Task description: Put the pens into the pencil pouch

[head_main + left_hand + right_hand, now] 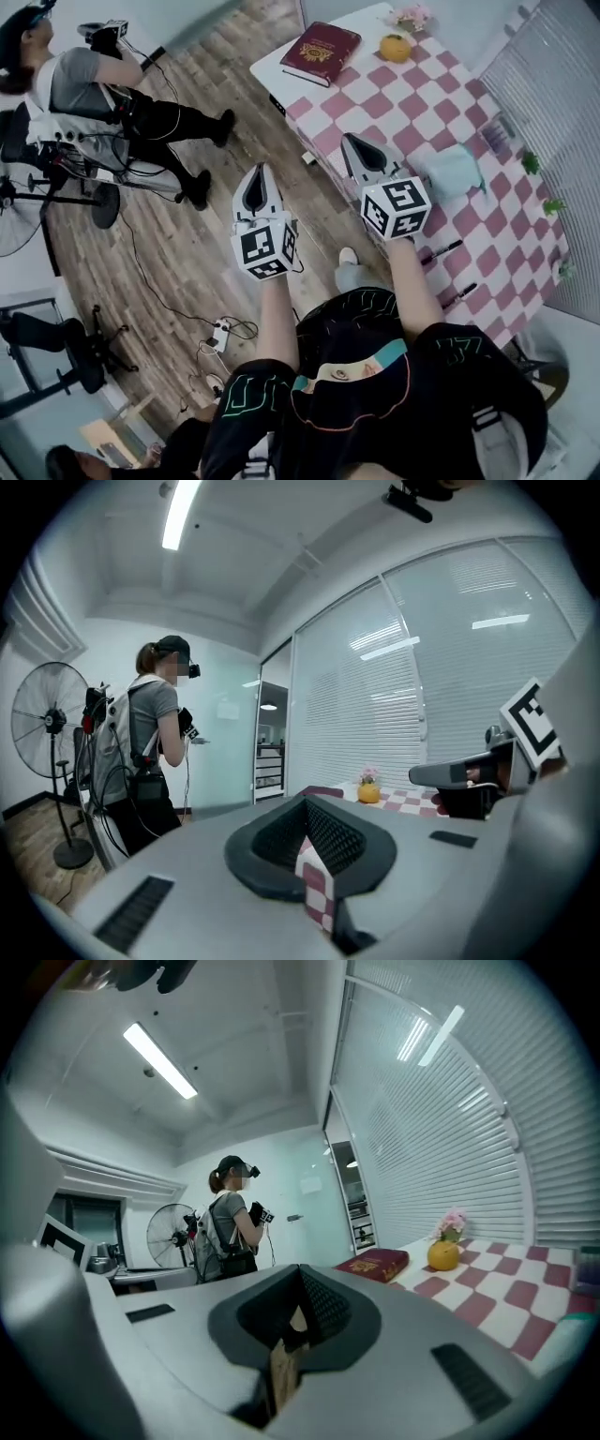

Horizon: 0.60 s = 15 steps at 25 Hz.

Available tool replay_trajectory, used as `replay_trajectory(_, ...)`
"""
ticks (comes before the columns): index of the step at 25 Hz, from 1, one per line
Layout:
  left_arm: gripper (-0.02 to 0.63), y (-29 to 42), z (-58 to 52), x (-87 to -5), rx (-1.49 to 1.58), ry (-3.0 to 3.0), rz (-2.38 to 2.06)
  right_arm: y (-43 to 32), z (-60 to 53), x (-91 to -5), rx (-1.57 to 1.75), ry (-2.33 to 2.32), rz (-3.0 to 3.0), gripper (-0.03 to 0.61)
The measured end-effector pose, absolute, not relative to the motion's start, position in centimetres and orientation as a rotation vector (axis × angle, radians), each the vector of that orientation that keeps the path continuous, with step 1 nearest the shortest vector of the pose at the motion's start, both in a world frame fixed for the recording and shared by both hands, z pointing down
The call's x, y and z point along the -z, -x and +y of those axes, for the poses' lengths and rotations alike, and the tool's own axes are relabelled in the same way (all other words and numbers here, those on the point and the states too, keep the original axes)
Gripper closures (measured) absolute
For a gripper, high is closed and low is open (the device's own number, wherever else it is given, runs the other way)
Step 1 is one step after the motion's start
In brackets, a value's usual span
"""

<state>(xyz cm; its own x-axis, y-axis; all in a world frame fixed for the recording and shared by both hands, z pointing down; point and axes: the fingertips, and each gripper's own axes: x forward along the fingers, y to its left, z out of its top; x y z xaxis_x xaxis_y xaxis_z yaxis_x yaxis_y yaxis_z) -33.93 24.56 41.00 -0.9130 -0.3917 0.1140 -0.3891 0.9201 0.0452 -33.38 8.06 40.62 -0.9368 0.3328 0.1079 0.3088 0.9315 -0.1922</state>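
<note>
In the head view the teal pencil pouch [450,173] lies on the pink-and-white checked table [412,94]. Two dark pens [441,251] [461,293] lie nearer me on the cloth. My left gripper [260,175] hangs over the wooden floor, left of the table, shut and empty. My right gripper [357,147] is over the table's left edge, just left of the pouch, also shut with nothing in it. The left gripper view shows its closed jaws [305,805] and the right gripper [469,775] beside them. The right gripper view shows closed jaws [300,1276] and the pouch's edge [577,1330].
A red book [321,52], an orange [395,47] and small pink flowers [412,16] sit at the table's far end. A person [94,84] with grippers stands across the floor near a standing fan [19,216]. Cables and a power strip [222,333] lie on the floor.
</note>
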Motion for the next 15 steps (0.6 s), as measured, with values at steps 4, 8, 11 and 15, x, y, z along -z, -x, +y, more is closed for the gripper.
replay_trajectory(4, 0.617, 35.4, 19.4, -40.4, 0.008, -0.751, -2.934, 33.7, 2.8, -40.2, -0.294, 0.349, -2.989, 0.583)
replay_trajectory(8, 0.617, 35.7, 14.9, -40.3, -0.009, -0.886, -2.891, 32.7, -1.4, -40.4, -0.302, 0.225, -3.002, 0.583)
replay_trajectory(11, 0.617, 36.0, 11.3, -40.8, -0.023, -1.012, -2.835, 31.8, -4.5, -40.8, -0.320, 0.103, -3.011, 0.583)
replay_trajectory(15, 0.617, 36.2, 6.2, -42.1, -0.036, -1.206, -2.726, 30.0, -8.7, -41.9, -0.336, -0.112, -3.002, 0.583)
